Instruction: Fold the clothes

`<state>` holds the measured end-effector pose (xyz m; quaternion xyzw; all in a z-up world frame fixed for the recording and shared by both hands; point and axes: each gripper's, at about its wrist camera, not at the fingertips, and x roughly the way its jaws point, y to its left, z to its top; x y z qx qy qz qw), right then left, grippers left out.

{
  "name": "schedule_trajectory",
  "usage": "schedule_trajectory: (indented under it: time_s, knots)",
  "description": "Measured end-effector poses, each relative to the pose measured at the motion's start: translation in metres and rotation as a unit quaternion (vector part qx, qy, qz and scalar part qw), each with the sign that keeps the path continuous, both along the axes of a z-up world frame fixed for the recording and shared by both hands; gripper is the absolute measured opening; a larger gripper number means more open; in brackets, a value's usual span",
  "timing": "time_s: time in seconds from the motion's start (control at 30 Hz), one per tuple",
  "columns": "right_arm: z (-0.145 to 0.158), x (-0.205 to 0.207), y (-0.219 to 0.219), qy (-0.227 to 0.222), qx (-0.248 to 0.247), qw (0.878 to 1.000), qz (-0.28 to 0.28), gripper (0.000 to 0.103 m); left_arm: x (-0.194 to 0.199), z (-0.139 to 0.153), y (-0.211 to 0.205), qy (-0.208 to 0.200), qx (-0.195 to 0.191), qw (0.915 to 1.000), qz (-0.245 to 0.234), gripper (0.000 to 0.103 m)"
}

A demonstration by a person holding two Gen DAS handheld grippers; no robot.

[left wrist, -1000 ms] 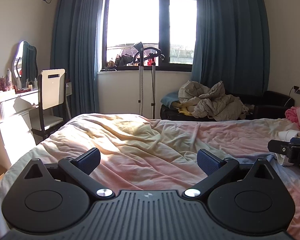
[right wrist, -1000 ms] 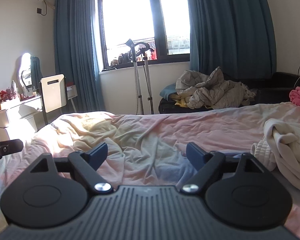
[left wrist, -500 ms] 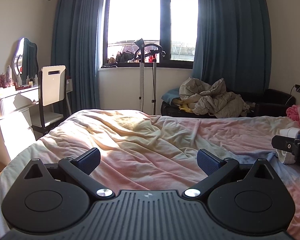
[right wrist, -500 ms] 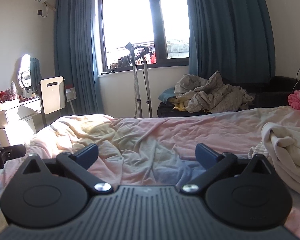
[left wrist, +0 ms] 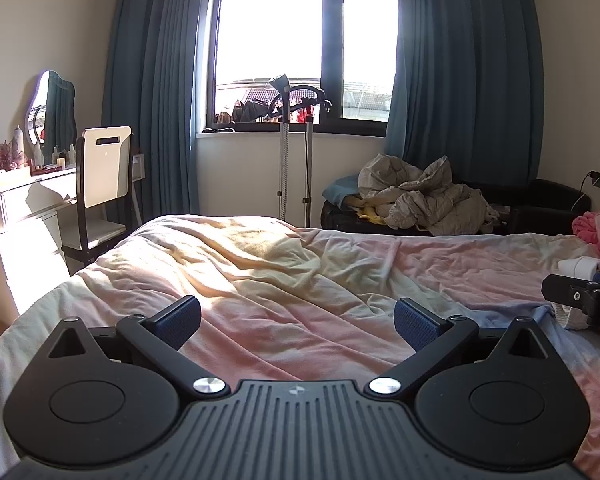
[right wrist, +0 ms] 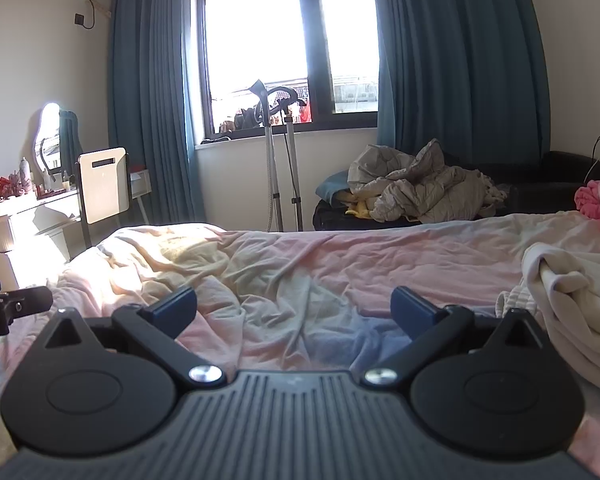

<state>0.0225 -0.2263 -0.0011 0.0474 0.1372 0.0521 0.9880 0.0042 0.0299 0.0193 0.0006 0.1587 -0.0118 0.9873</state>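
Observation:
Both grippers hover side by side over a bed (left wrist: 300, 280) covered in a wrinkled pink and yellow sheet. My left gripper (left wrist: 298, 320) is open with only sheet between its blue pads. My right gripper (right wrist: 294, 306) is open wide, nothing between its fingers. A cream garment (right wrist: 572, 300) lies bunched on the bed just right of the right gripper; its rolled end (left wrist: 578, 267) shows at the right edge of the left wrist view, behind the right gripper's finger (left wrist: 572, 294). Pink clothes (right wrist: 596, 200) lie at the bed's far right.
Beyond the bed a dark sofa (left wrist: 540, 208) carries a heap of grey bedding (left wrist: 424, 196). A garment steamer stand (left wrist: 296, 152) is under the window. A white chair (left wrist: 104, 172) and a cluttered dressing table (left wrist: 24, 196) stand along the left wall.
The right gripper's jaws have spread wider. Both views have shifted slightly, showing a little more floor and sofa beyond the bed. The left gripper's jaws stay as they were.

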Motion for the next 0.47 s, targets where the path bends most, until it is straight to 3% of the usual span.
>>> schedule_trajectory:
  time_s: [0.47]
  knots:
    - [-0.0009, 0.0025, 0.0005, 0.005, 0.002, 1.000, -0.003, 0.103, -0.0023, 0.0002, -0.0032, -0.005, 0.007, 0.9999, 0.006, 0.103]
